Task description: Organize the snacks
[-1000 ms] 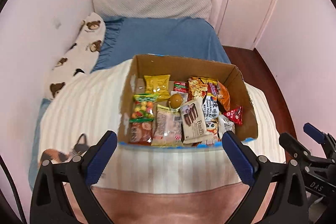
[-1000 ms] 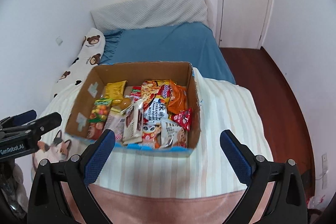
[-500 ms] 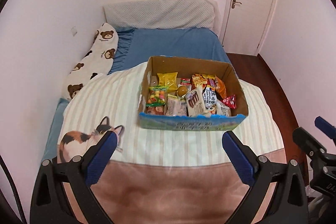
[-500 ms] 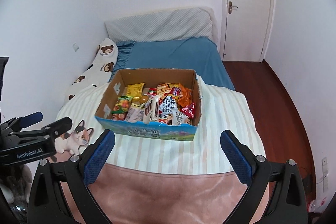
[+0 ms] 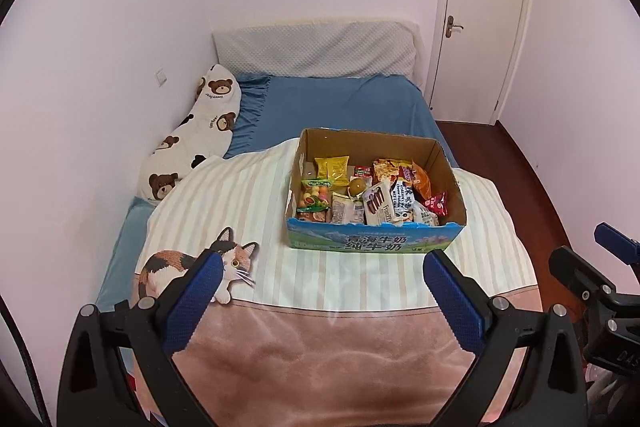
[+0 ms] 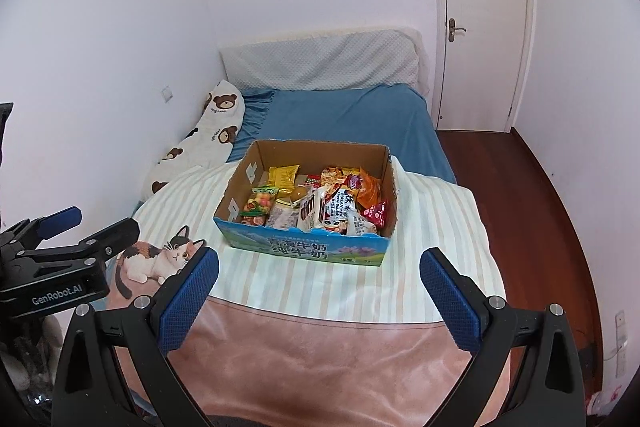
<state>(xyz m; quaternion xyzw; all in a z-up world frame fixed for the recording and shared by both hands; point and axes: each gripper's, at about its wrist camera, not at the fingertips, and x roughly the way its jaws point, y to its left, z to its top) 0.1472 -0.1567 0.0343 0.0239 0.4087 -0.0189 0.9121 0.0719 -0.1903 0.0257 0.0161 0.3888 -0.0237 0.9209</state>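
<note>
Left claw (image 5: 320, 279) released, right claw (image 6: 319, 269) released, both empty, well back from snack-filled cardboard box (image 6: 304, 245) on striped bed blanket (image 6: 440, 227).

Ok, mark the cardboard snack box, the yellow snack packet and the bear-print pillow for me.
cardboard snack box (image 5: 372, 242): left wrist view, printed blue front wall.
yellow snack packet (image 5: 332, 169): left wrist view, middle of the wrapper.
bear-print pillow (image 6: 218, 119): right wrist view, upper end near a bear face.

Both wrist views face the snack box (image 5: 374, 201) from afar.
</note>
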